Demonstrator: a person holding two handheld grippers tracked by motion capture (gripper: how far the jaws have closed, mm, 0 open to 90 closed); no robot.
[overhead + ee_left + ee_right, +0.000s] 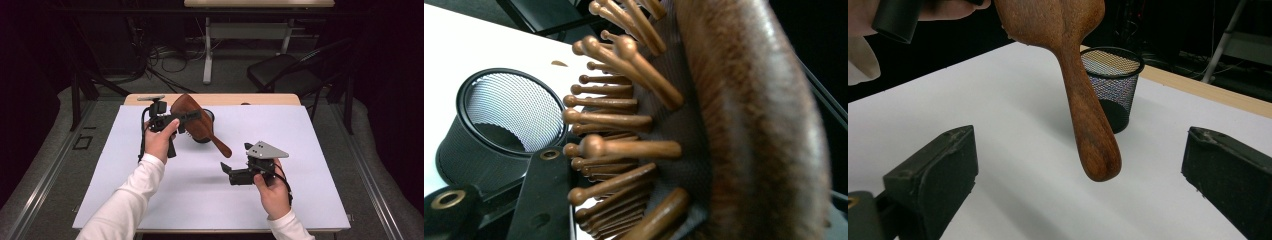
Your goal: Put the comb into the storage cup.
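Observation:
A brown wooden hairbrush (200,131) hangs tilted above the white table, handle pointing down and to the right. My left gripper (191,116) is shut on the brush's head. In the left gripper view the wooden bristles (624,120) face a black finger (543,197), and the other finger is hidden behind the brush. Just behind the brush stands a black mesh cup (210,116) (499,130). My right gripper (235,156) (1078,185) stands open and empty, low over the table to the right. Between and beyond its jaws hangs the brush handle (1088,115), with the mesh cup (1113,85) farther back.
A white sheet (150,200) covers the tabletop, with a wooden edge (260,99) showing at the back. Beyond the table are a black chair (285,72), cables on the floor and the legs of another desk (207,55).

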